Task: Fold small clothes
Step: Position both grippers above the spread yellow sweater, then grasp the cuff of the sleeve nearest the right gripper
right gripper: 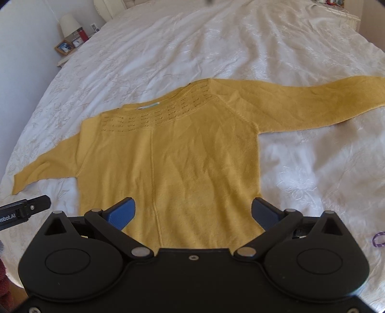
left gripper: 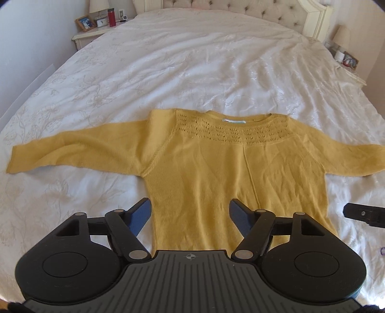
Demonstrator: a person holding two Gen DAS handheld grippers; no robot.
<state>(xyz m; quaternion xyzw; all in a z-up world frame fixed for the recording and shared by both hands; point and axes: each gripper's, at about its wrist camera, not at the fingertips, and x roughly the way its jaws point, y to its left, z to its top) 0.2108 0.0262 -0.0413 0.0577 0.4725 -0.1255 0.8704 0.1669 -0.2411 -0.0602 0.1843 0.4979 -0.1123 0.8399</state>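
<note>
Flat yellow sweater [left gripper: 216, 173] just ahead of both tools, apparently untouched

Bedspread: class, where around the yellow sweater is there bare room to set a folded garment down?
Widest free patch: the bedspread between the sweater neckline and the headboard. Smaller strips lie below each sleeve, beside the body. Crowded: the near hem, where the open left gripper and right gripper hover.

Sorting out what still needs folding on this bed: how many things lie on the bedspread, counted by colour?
Mustard yellow: 1, the sweater, spread flat with both sleeves out.
Purple: 1, a small ring-like item near the bed's edge; what it is cannot be told.
Total: 2.
</note>
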